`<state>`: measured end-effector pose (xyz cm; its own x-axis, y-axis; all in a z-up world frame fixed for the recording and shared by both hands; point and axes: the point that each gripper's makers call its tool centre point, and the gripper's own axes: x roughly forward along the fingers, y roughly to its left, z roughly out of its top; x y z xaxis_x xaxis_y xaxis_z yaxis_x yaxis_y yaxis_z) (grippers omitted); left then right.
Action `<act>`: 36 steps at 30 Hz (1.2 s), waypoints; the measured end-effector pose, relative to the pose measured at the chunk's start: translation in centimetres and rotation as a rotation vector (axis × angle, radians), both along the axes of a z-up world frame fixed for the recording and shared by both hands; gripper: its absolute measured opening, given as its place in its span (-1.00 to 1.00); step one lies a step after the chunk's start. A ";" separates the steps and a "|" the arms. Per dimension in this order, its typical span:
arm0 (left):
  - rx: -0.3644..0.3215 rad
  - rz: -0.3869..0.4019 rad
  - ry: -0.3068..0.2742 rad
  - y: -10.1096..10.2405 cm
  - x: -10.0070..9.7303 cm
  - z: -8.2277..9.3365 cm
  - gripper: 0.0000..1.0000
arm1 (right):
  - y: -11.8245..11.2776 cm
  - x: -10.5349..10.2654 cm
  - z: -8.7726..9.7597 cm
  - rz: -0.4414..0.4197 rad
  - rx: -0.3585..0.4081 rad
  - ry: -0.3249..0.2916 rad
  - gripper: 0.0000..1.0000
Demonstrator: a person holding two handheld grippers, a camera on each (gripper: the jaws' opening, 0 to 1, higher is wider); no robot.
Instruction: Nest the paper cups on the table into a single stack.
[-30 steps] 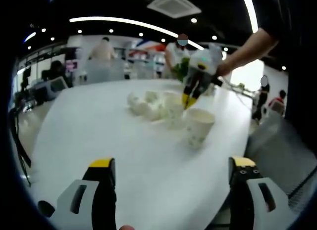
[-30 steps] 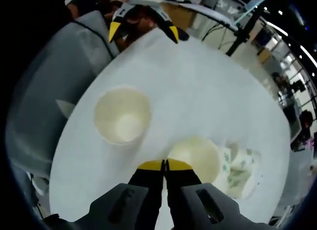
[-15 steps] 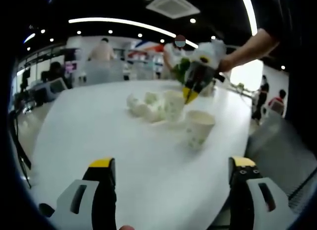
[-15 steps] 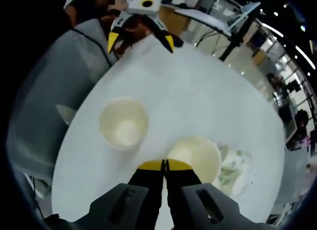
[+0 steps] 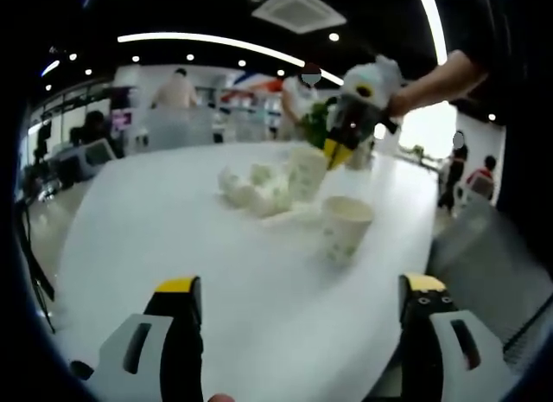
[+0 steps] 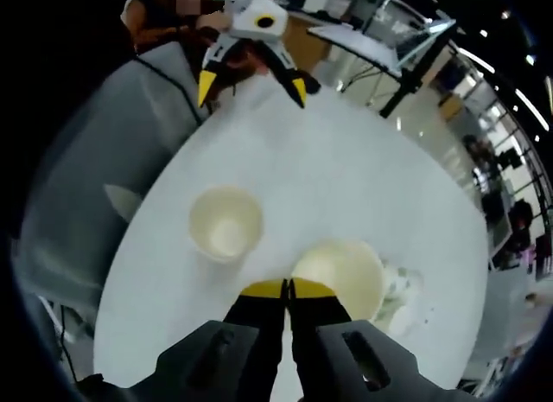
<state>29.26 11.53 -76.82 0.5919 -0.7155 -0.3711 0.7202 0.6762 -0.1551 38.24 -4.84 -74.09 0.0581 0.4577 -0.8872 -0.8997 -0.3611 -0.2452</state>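
The right gripper [image 6: 288, 288] is clamped on the rim of a paper cup [image 6: 339, 278] and holds it in the air above the white table [image 6: 346, 186]; in the left gripper view the same cup [image 5: 307, 173] hangs tilted from its yellow tips. A second cup [image 5: 344, 229] stands upright on the table, near the lifted one, mouth up [image 6: 225, 224]. More cups [image 5: 251, 188] lie on their sides in a heap just beyond. The left gripper [image 5: 298, 290] waits at the table's near edge with its jaws wide apart and nothing between them.
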 end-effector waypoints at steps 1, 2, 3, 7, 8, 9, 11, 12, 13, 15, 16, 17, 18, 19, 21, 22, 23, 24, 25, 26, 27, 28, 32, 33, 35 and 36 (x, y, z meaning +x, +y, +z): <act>0.001 -0.002 -0.001 0.0 0.0 0.0 0.85 | 0.0 0.0 0.2 -0.001 0.002 -0.002 -1.00; 0.002 -0.003 -0.001 -0.1 0.0 0.0 0.85 | 0.0 0.0 0.4 -0.002 0.004 -0.003 -1.00; 0.002 -0.004 -0.003 -0.1 0.1 0.1 0.85 | 0.1 0.0 0.6 -0.001 0.005 -0.005 -1.00; 0.002 -0.008 -0.007 -0.1 0.1 0.2 0.85 | 0.1 -0.2 1.3 -0.004 0.009 -0.006 -1.00; 0.001 -0.008 -0.007 -0.1 0.2 0.3 0.85 | 0.1 -0.3 1.6 -0.002 0.011 -0.007 -1.00; 0.002 -0.009 -0.009 -0.1 0.2 0.3 0.85 | 0.1 -0.3 1.8 0.000 0.011 -0.010 -1.00; 0.002 -0.012 -0.010 -0.2 0.2 0.3 0.85 | 0.1 -0.4 2.4 0.005 0.015 -0.014 -1.00; 0.002 -0.013 -0.011 -0.1 0.2 0.3 0.85 | 0.1 -0.4 2.6 0.005 0.018 -0.013 -1.00; 0.003 -0.013 -0.013 -0.1 0.3 0.4 0.85 | 0.1 -0.5 2.9 0.005 0.020 -0.012 -1.00; 0.000 -0.013 -0.014 -0.1 0.3 0.4 0.85 | 0.0 -0.7 3.8 0.009 0.026 -0.014 -1.00; 0.001 -0.014 -0.015 -0.1 0.2 0.5 0.85 | 0.0 -0.8 4.1 0.012 0.028 -0.016 -1.00; 0.002 -0.015 -0.015 -0.1 0.2 0.5 0.85 | 0.0 -0.9 4.4 0.014 0.030 -0.019 -1.00; 0.002 -0.017 -0.015 -0.2 0.1 0.4 0.85 | 0.0 -1.0 4.8 0.015 0.031 -0.023 -1.00; 0.002 -0.018 -0.014 -0.2 0.1 0.4 0.85 | -0.1 -1.1 5.0 0.016 0.032 -0.023 -1.00; 0.002 -0.019 -0.014 -0.3 0.0 0.3 0.85 | -0.1 -1.3 5.6 0.018 0.035 -0.027 -1.00; 0.002 -0.020 -0.015 -0.3 0.0 0.4 0.85 | -0.2 -1.3 5.8 0.019 0.035 -0.029 -1.00; 0.001 -0.021 -0.015 -0.4 -0.1 0.4 0.85 | -0.2 -1.4 6.1 0.020 0.037 -0.031 -1.00; 0.000 -0.023 -0.015 -0.4 -0.1 0.4 0.85 | -0.2 -1.5 6.4 0.018 0.038 -0.033 -1.00; 0.000 -0.024 -0.016 -0.5 -0.1 0.4 0.85 | -0.2 -1.5 6.6 0.016 0.038 -0.034 -1.00; 0.001 -0.027 -0.016 -0.5 -0.2 0.3 0.85 | -0.2 -1.6 6.9 0.011 0.040 -0.032 -1.00; 0.000 -0.028 -0.016 -0.5 -0.2 0.3 0.85 | -0.2 -1.6 7.1 0.008 0.043 -0.029 -1.00; 0.001 -0.030 -0.016 -0.6 -0.2 0.3 0.85 | -0.2 -1.7 7.3 0.009 0.043 -0.030 -1.00; -0.003 -0.030 -0.020 -0.5 -0.3 0.5 0.85 | 0.0 -2.3 8.4 0.019 0.042 -0.033 -1.00; -0.003 -0.030 -0.021 -0.5 -0.3 0.5 0.85 | 0.0 -2.5 8.7 0.022 0.043 -0.034 -1.00; -0.002 -0.035 -0.020 -0.6 -0.4 0.6 0.85 | 0.2 -3.0 9.3 0.031 0.046 -0.034 -1.00; 0.000 -0.036 -0.021 -0.6 -0.4 0.6 0.85 | 0.2 -3.2 9.6 0.035 0.045 -0.035 -1.00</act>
<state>28.82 10.94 -76.24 0.5734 -0.7367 -0.3585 0.7473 0.6496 -0.1400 35.08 -4.62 -64.53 0.0715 0.4991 -0.8636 -0.8772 -0.3806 -0.2927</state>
